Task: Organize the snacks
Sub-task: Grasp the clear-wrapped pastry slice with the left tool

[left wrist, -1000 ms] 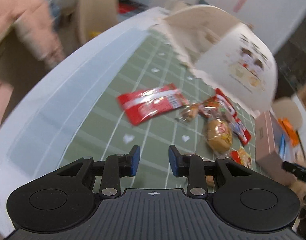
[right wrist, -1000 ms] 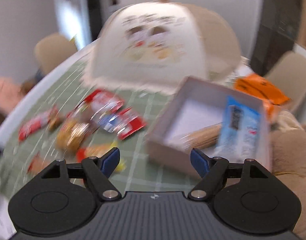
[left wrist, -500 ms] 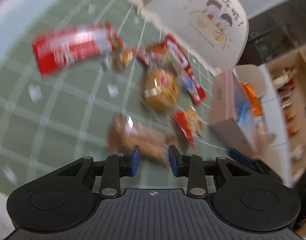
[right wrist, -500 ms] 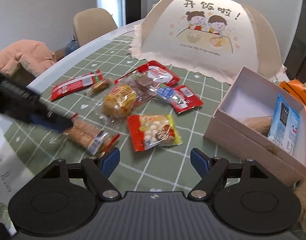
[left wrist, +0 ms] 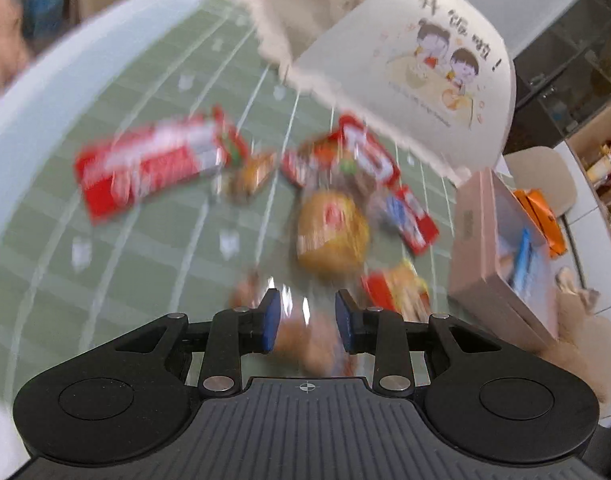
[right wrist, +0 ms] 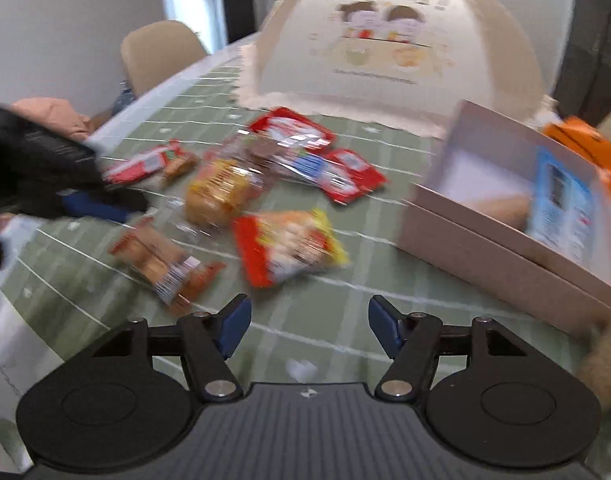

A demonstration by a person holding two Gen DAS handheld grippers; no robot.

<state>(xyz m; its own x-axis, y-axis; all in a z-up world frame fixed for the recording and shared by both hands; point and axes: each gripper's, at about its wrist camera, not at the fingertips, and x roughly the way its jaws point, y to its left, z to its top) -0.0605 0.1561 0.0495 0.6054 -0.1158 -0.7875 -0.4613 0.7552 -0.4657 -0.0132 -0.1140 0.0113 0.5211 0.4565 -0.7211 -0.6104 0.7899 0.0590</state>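
Observation:
Several snack packets lie on the green checked tablecloth (right wrist: 325, 336). A clear pack of brown biscuits (right wrist: 165, 264) lies nearest. My left gripper (left wrist: 307, 312) hovers over that biscuits pack (left wrist: 305, 344), which shows blurred in the gap; its jaws are narrow and closing, pads not pressing. From the right wrist view the left gripper (right wrist: 101, 206) stands just above and left of the pack. My right gripper (right wrist: 309, 320) is closing with only tablecloth between its fingers; a red-and-yellow snack bag (right wrist: 289, 248) lies just ahead. A pink box (right wrist: 485, 248) at right holds a blue packet (right wrist: 561, 200).
A yellow bun pack (right wrist: 221, 192), a long red bar (left wrist: 153, 164) and red packets (right wrist: 351, 176) lie mid-table. A cream mesh food cover (right wrist: 385, 40) stands behind them. An orange bag (right wrist: 585, 144) sits beyond the box. A beige chair (right wrist: 161, 52) and pink garment (right wrist: 53, 116) are at left.
My left gripper has swung in over the biscuit pack. My right gripper has dropped closer to the table and its jaws have narrowed.

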